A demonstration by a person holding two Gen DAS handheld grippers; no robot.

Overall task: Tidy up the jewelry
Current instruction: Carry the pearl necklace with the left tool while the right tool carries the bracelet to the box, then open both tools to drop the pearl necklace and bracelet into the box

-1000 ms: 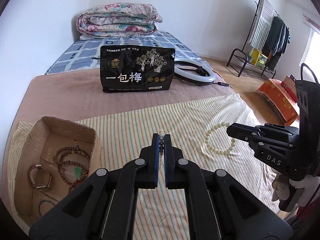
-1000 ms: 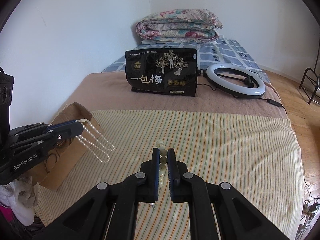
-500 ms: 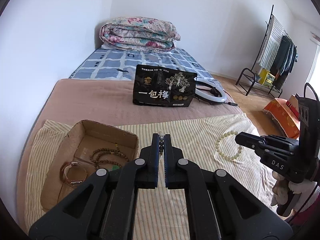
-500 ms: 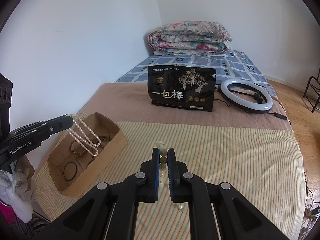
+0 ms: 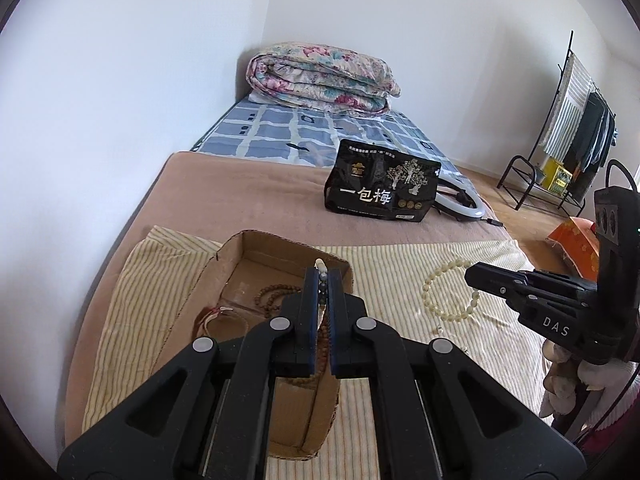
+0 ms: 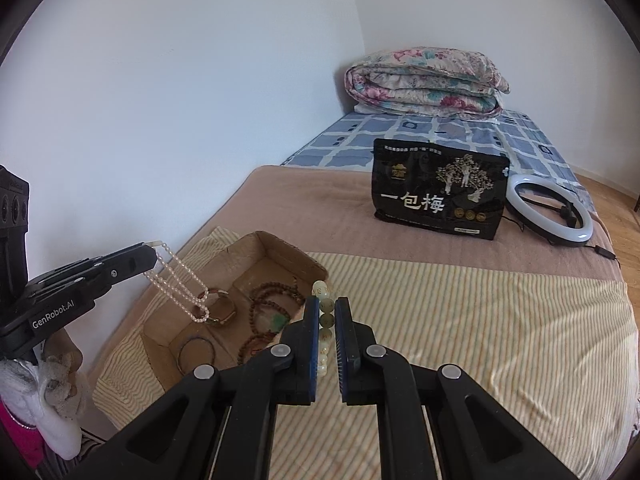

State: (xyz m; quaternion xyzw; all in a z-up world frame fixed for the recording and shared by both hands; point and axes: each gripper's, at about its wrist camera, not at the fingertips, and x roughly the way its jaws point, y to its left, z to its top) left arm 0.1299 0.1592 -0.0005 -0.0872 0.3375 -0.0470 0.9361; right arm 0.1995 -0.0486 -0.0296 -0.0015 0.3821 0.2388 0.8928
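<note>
My left gripper [image 5: 323, 280] is shut on a white pearl necklace [image 6: 180, 284], which hangs in loops over the open cardboard box [image 6: 280, 246]. The same box shows in the left wrist view [image 5: 224, 264]. My right gripper [image 6: 327, 308] is shut on a pale green bead bracelet [image 6: 325, 312], which hangs as a ring [image 5: 450, 292] above the striped cloth [image 6: 480, 320], right of the box. In the box lie brown bead strings [image 6: 272, 300], a bangle [image 6: 222, 314] and a thin dark ring [image 6: 196, 356].
A black snack bag [image 6: 438, 192] stands on the brown blanket behind the cloth, with a ring light [image 6: 552, 208] beside it. A folded floral quilt [image 6: 428, 84] lies at the bed's head. A clothes rack [image 5: 568, 128] stands at the right. The wall is close on the left.
Both grippers have moved left toward the box. The pearl necklace now hangs over the box instead of beside it. The bead bracelet stays held above the cloth.
</note>
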